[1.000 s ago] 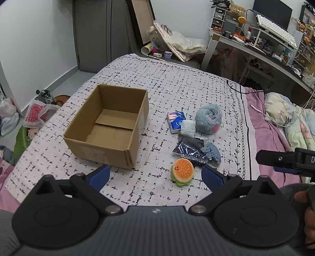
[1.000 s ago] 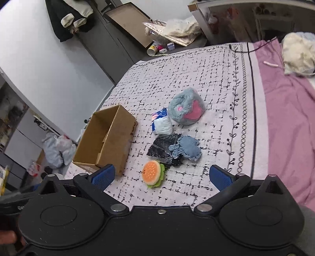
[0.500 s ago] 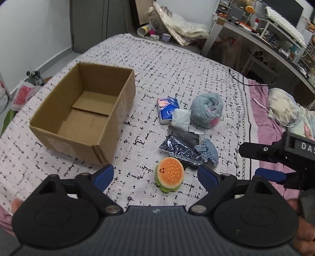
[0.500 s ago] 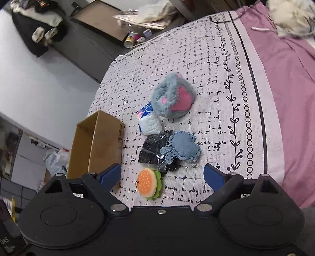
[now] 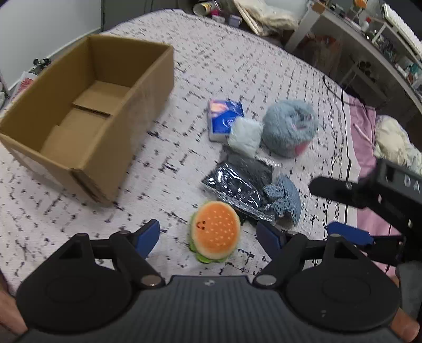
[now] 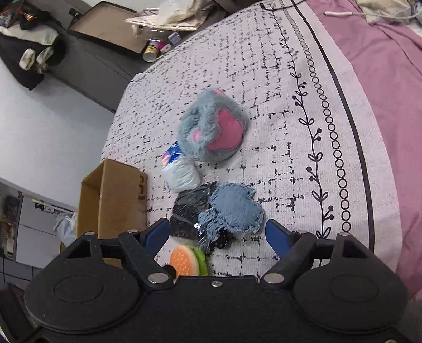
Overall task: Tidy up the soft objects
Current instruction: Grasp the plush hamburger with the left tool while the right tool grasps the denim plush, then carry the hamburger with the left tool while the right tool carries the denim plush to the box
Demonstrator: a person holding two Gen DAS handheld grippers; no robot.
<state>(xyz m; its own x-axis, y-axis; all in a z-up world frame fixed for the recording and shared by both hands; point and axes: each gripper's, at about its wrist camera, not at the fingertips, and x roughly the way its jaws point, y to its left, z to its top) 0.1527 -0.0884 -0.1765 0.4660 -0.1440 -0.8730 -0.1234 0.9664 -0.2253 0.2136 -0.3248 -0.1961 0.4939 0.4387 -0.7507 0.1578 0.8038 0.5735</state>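
Note:
An open empty cardboard box (image 5: 87,110) (image 6: 113,200) stands on the bed at the left. A plush hamburger (image 5: 215,232) (image 6: 188,263) lies between the open fingers of my left gripper (image 5: 208,234). Beyond it lie a dark plastic-wrapped packet (image 5: 237,184) (image 6: 192,211), a blue knitted piece (image 5: 286,196) (image 6: 232,208), a pale wrapped bundle (image 5: 244,134) (image 6: 183,175), a blue tissue pack (image 5: 224,117) and a fluffy grey-blue plush with pink patches (image 5: 290,126) (image 6: 213,129). My right gripper (image 6: 217,236) is open and empty, just short of the knitted piece; it also shows in the left wrist view (image 5: 350,211).
The bed has a white black-patterned cover (image 6: 277,79) and a pink sheet (image 6: 382,66) at the right. A cluttered desk (image 5: 369,34) stands beyond the bed. Bags and clutter lie on the floor at the far end (image 5: 263,15).
Both grippers have moved down and forward toward the pile. The hamburger now sits between my left fingers, and the knitted piece is close before my right fingers.

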